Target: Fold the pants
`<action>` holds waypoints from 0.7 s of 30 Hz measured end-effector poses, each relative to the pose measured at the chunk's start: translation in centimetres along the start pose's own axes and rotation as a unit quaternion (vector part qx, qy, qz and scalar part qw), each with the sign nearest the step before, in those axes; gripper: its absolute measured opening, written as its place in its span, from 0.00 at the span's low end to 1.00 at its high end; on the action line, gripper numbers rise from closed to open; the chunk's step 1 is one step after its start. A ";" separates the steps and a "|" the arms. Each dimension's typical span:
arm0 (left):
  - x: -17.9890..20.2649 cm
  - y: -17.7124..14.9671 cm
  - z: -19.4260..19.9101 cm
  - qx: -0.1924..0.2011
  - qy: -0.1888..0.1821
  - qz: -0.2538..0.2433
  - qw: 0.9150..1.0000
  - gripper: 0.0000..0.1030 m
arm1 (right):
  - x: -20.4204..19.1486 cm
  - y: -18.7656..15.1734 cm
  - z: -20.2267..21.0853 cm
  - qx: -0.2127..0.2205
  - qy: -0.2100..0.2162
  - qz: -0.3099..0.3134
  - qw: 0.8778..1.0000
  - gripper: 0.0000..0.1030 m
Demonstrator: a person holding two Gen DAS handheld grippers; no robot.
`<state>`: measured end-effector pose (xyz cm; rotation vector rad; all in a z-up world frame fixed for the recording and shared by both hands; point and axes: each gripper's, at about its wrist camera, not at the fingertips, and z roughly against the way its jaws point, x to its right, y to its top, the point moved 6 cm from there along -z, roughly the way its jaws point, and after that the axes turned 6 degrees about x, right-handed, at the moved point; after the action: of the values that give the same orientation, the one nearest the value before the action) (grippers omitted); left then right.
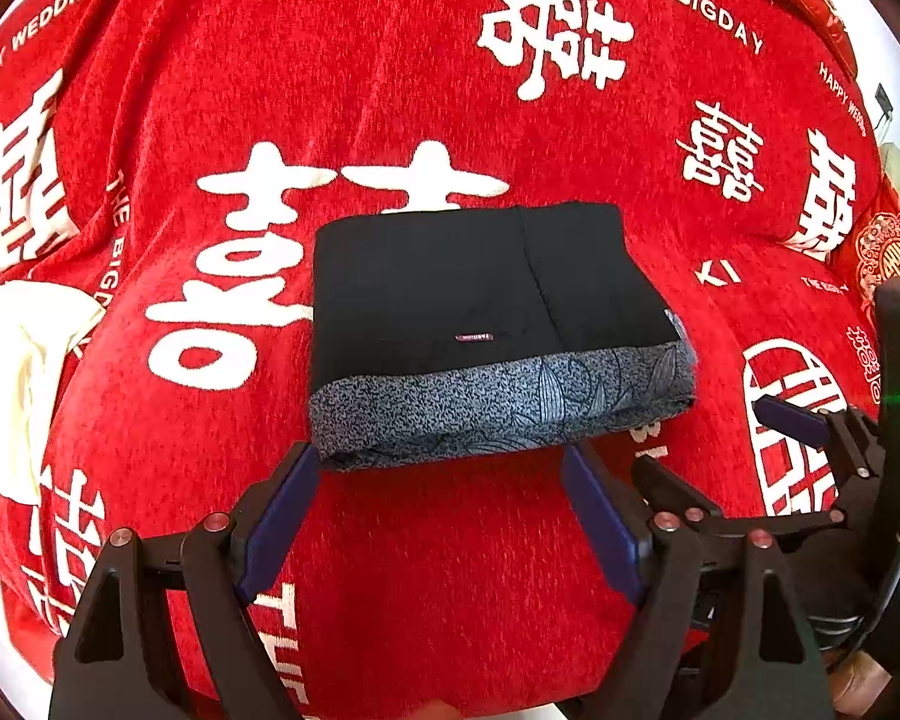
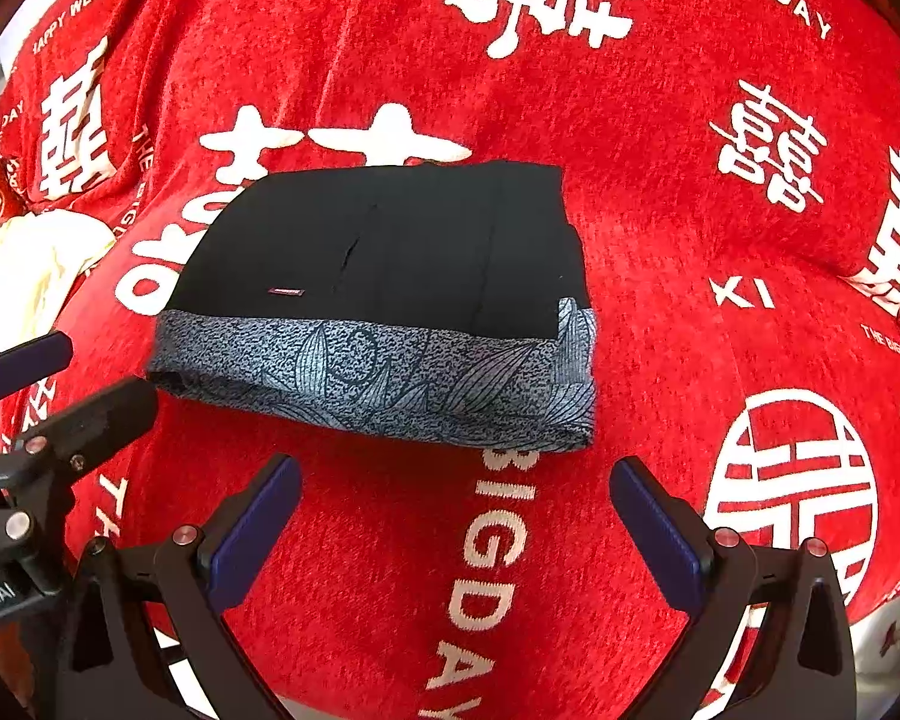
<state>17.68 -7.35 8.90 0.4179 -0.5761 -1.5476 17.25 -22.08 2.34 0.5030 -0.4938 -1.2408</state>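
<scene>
Pants: the pants (image 1: 486, 324) lie folded into a compact black rectangle with a grey leaf-patterned band along the near side; a small label (image 1: 474, 337) sits on the black panel just above the band.
Place: they rest flat on a red blanket (image 1: 390, 90) printed with white characters and the words "THE BIGDAY", about midway across it and back from its near edge.
Left gripper: the left gripper (image 1: 444, 516) hangs just short of the patterned band, its jaws spread wide with nothing between them; the left fingertip is close to the band's near left corner, contact not clear.
Right gripper: the right gripper (image 2: 456, 516) also sits just before the folded pants, jaws spread apart and holding nothing, clear of the cloth.
Cream cloth: a crumpled cream cloth (image 1: 12, 384) lies towards the blanket's left edge, well apart from the pants.
</scene>
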 end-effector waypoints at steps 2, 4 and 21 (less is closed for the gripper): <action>0.0 0.0 0.0 -0.002 0.002 -0.001 1.000 0.83 | 0.0 0.0 0.1 0.000 0.001 -0.001 1.000 1.00; 0.0 0.0 0.0 -0.002 0.003 -0.002 1.000 0.83 | -0.1 0.0 0.2 0.001 0.001 -0.001 1.000 1.00; 0.1 -0.1 0.1 -0.007 0.005 -0.004 1.000 0.83 | -0.5 0.0 0.6 0.004 0.003 -0.001 1.000 1.00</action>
<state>17.51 -7.39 8.91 0.4172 -0.5564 -1.5567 16.74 -21.66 2.81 0.5132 -0.4929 -1.2392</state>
